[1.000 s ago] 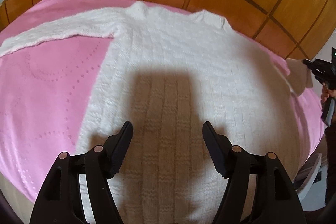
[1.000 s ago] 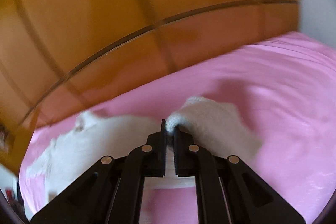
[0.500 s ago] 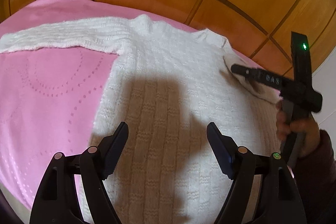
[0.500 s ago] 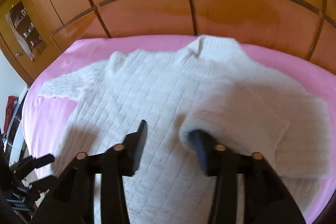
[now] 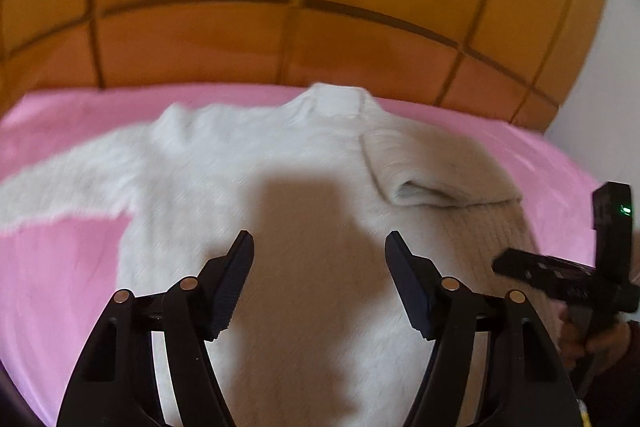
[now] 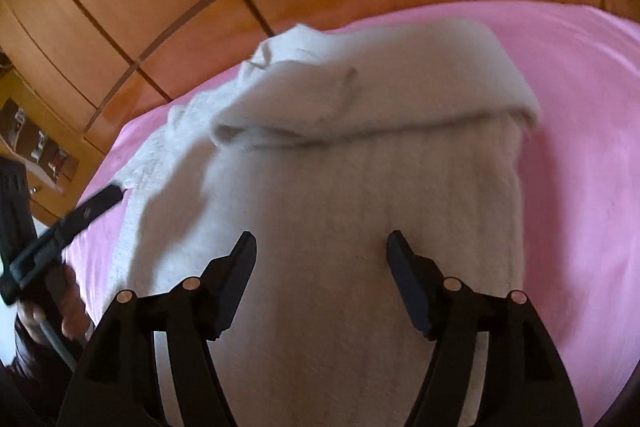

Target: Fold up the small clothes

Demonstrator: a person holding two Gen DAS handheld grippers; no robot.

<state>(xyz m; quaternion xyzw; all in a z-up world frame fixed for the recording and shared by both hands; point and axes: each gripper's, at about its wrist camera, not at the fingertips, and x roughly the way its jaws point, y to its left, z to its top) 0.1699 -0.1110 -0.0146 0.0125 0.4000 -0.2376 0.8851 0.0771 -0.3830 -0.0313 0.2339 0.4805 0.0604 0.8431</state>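
Observation:
A white knit sweater (image 5: 304, 187) lies front up on the pink bed sheet (image 5: 60, 287). One sleeve (image 5: 60, 187) stretches out to the left. The other sleeve (image 6: 360, 99) is folded across the chest. My left gripper (image 5: 320, 243) hovers over the sweater's body, jaws apart and closing a little, with nothing between them. My right gripper (image 6: 320, 241) hangs over the lower body below the folded sleeve, its jaws opening and empty. Each gripper, in a person's hand, also shows at the edge of the other's view.
A wooden panelled headboard (image 5: 280, 27) runs along the far side of the bed. A white wall (image 5: 600, 67) stands at the right. Shelves with small items (image 6: 36, 147) are at the far left. Bare pink sheet lies on both sides of the sweater.
My right gripper carried the sleeve over the chest, let it go, opened and drew back toward the hem. My left gripper shifted sideways and rose slightly.

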